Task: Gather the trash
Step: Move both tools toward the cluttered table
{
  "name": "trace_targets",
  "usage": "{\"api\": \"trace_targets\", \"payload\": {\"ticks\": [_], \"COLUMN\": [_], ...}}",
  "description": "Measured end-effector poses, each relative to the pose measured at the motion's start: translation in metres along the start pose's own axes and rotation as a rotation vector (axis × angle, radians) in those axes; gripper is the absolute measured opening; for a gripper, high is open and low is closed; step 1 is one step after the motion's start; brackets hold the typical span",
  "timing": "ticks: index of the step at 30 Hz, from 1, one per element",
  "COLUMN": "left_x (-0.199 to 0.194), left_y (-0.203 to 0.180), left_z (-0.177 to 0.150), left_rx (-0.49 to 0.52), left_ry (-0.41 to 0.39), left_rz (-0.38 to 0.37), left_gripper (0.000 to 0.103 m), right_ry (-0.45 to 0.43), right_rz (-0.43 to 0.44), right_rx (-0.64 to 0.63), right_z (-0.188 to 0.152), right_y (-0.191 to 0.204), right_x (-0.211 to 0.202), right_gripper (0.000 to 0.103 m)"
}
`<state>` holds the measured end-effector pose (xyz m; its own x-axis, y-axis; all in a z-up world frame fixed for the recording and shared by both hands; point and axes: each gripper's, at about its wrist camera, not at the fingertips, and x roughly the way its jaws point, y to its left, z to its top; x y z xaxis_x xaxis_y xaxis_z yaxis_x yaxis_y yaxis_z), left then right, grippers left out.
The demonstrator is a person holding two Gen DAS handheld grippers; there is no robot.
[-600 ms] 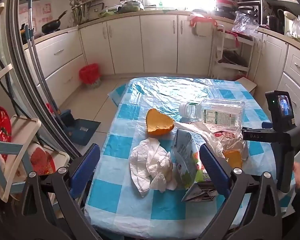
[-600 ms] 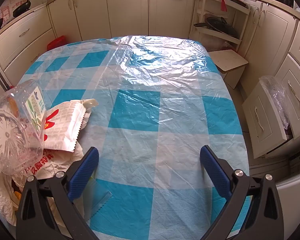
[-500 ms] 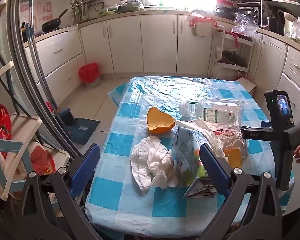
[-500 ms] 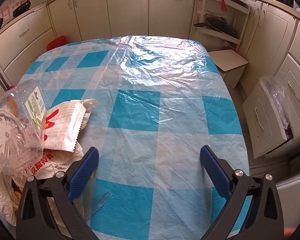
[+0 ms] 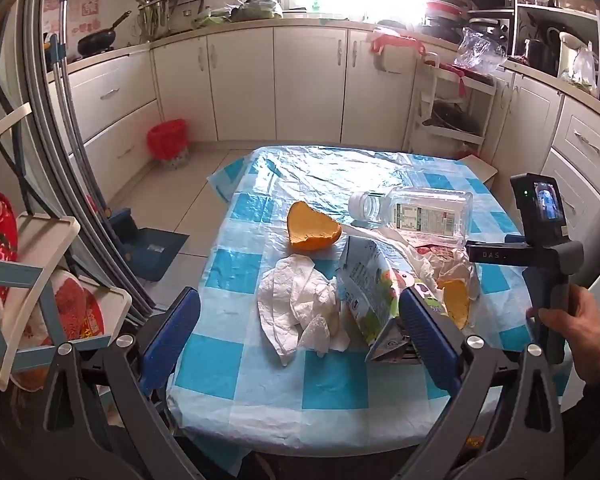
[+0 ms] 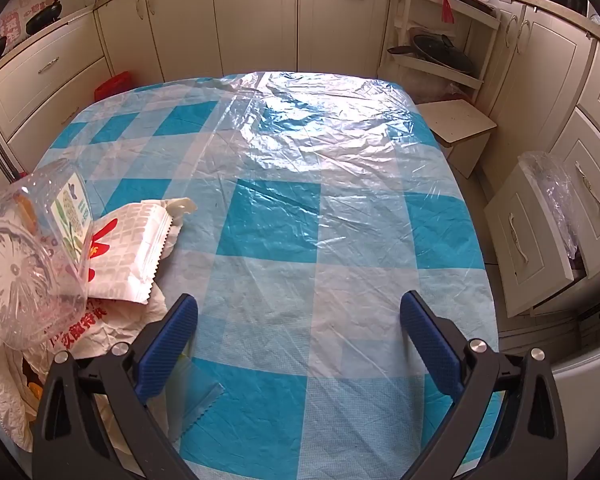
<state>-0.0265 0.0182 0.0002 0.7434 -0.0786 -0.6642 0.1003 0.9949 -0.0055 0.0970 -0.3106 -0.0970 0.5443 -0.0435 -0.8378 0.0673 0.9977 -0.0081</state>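
Nothing gripped yet: left gripper (image 5: 300, 320) and right gripper (image 6: 297, 328) both gape wide. Best start: crumpled tissue (image 5: 295, 304), centre frame, pinched by its bulk, clear of the milk carton (image 5: 370, 292).

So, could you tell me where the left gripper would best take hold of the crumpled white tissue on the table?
Probably across the bunched, raised folds at the right of the crumpled tissue, coming from above at the near side. The left gripper is open with the tissue ahead between its fingers. The flat tail would slip; the carton crowds the right.
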Motion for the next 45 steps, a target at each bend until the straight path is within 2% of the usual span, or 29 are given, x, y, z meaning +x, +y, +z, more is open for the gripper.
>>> {"api": "trace_targets", "payload": {"ticks": [13,18,23,29,34,39,45], "left_x": [0.005,0.002,-0.004,-0.032,-0.052,-0.075,-0.091], "left_y": [0.0,0.003,0.004,0.004,0.005,0.002,-0.008], "left_z": [0.003,0.003,0.001,-0.003,-0.015,-0.025,-0.035], "left_rx": [0.001,-0.008,-0.012,-0.01,-0.015,0.003,0.021], "left_ry": [0.01,0.004,-0.004,-0.053,-0.047,-0.046,-0.032], "left_rz": [-0.029,-0.026,-0.026,0.0,0.008,0.048,0.068], "left_gripper": [0.095,0.095,0.095,0.095,0.095,0.095,0.095], "right_ry": [0.023,-0.116,-0.338,-0.423,-0.465,-0.483,-0.534], "right_rz": [0.022,-0.009,-0.045,0.009,0.056,0.124,0.12], "right_rx": [0.0,0.072,0.075,0.04,-0.005,-0.027,-0.033], "right_z": [0.001,-0.025,-0.058,-0.093,-0.12,-0.133,-0.143], "right_y": [-0.006,-0.017,-0.013,0.007,0.035,0.054,0.058], "right_x": [-0.007,-0.058,-0.141,-0.193,-0.218,-0.242,-0.27], "right_gripper": [0.096,0.096,0.096,0.096,0.096,0.096,0.096]}}
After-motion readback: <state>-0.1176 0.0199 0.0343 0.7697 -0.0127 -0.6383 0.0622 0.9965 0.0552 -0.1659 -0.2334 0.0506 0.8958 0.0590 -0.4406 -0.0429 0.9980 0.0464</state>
